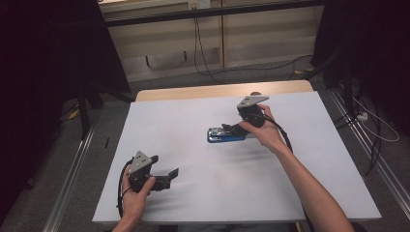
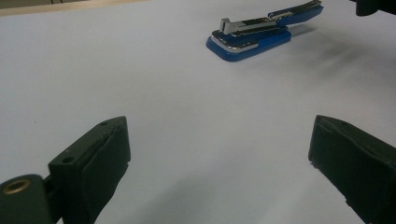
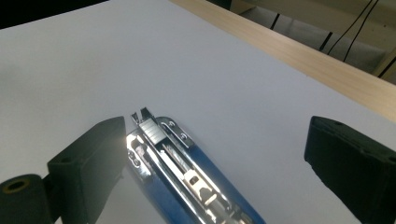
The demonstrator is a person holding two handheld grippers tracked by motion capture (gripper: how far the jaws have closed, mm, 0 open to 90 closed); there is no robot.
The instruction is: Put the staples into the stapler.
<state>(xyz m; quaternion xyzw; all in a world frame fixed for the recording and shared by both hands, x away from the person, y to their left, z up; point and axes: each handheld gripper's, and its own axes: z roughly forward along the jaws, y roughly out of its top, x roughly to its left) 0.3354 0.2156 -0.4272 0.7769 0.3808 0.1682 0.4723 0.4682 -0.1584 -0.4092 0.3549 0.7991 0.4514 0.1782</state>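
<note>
High view, left to right: left gripper [image 1: 163, 177] hovers low over the near-left of the table [image 1: 159, 116], jaws spread wide, nothing between them. Left gripper view confirms both pads apart with bare white surface in the gap. Stapler [image 1: 226, 135] lies flat just right of table centre, well apart from that tool. Right gripper [image 1: 231, 128] sits right over the stapler's right end, hand behind it.

Right gripper view: jaws wide apart, not clamped on anything; stapler [image 3: 187, 175] lies between and below them, nearer the left pad, top arm swung up so the chrome staple channel shows. Contact between pad and stapler unclear.

Handling guess: blue plastic base with metal inner parts, rigid, moderately weighty for its size. Chrome looks slick; hinged arm will flop if lifted by it. Best grip is across the blue base sides near mid-length.

Containers: none on the table; whether the channel holds staples can't be made out.
</note>
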